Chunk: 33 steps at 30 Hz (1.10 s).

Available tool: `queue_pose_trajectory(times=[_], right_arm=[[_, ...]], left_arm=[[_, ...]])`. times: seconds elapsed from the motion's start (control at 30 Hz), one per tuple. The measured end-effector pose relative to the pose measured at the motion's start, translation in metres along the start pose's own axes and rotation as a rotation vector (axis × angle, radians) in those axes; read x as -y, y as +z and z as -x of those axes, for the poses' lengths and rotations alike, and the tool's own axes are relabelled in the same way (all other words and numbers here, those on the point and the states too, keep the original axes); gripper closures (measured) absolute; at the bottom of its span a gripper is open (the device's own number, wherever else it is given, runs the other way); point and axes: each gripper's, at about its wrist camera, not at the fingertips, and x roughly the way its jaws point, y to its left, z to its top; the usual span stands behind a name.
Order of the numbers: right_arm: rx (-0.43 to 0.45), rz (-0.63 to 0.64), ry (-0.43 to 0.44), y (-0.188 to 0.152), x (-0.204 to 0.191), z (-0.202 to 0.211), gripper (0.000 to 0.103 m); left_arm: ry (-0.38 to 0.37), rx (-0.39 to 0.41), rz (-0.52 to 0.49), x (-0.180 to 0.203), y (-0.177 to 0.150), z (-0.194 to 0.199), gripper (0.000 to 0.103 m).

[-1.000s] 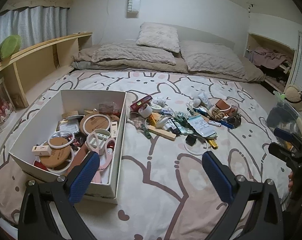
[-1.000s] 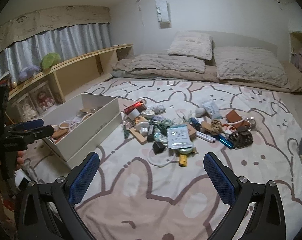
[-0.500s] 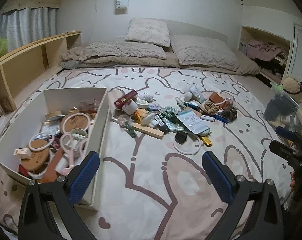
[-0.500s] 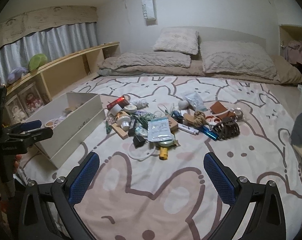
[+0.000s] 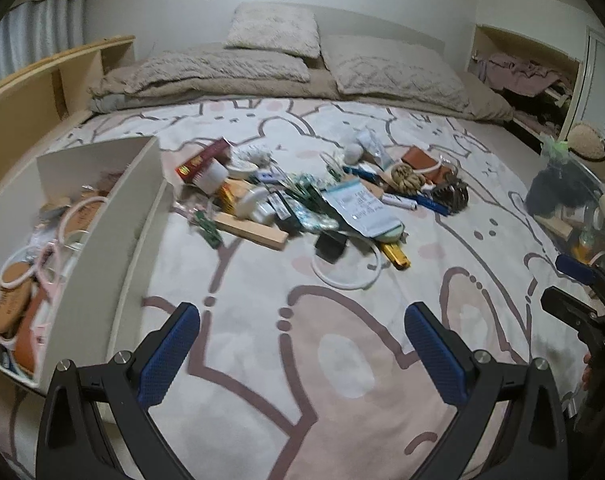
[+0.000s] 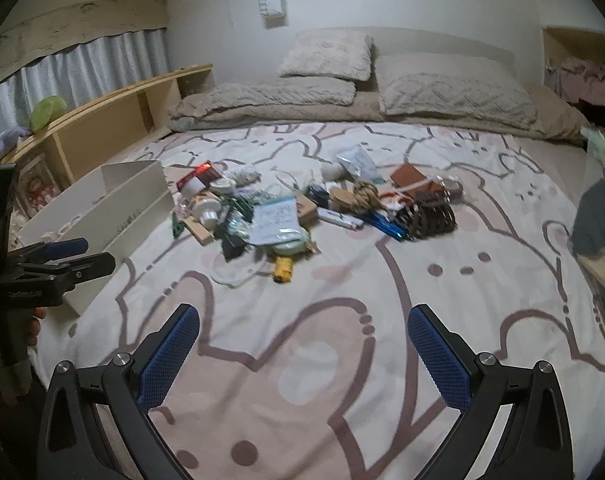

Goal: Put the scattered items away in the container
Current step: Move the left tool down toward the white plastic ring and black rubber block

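Observation:
A white box (image 5: 106, 236) holding several rings and small items stands at the left of the bed; it also shows in the right wrist view (image 6: 114, 216). A pile of scattered items lies mid-bed: a wooden block (image 5: 251, 232), a white ring (image 5: 344, 276), a pale blue pouch (image 5: 358, 208), a yellow item (image 6: 283, 270), a dark claw clip (image 6: 430, 218), a red box (image 5: 201, 160). My left gripper (image 5: 302, 344) is open and empty over bare sheet, short of the pile. My right gripper (image 6: 302, 348) is open and empty, also short of the pile.
Pillows (image 5: 394, 68) and a folded blanket lie at the head of the bed. A wooden shelf (image 6: 102, 128) runs along the left side. A hat and clutter (image 5: 574, 184) sit off the right edge. Each gripper appears at the other view's edge.
Both views have shifted right and closer toward the pile; the box has slid toward the left edge of the left wrist view. Both grippers stayed open.

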Motion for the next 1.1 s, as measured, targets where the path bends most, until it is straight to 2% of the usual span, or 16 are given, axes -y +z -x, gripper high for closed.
queue_pose_trajectory(times=[0.5,1.0,1.1], right_arm=[[-0.066,-0.080,-0.012,-0.030,0.033,-0.023,0.000],[-0.154,-0.042,-0.011,-0.058,0.030,-0.051,0.000],[-0.160,-0.057,-0.007,-0.060,0.032,-0.053,0.000]], left_arm=[[-0.070,-0.113,0.001,0.032,0.000,-0.070,0.000],[-0.035,-0.180,-0.020,0.039,0.015,-0.144,0.000],[-0.014,-0.183,-0.053,0.043,0.022,-0.158,0.000]])
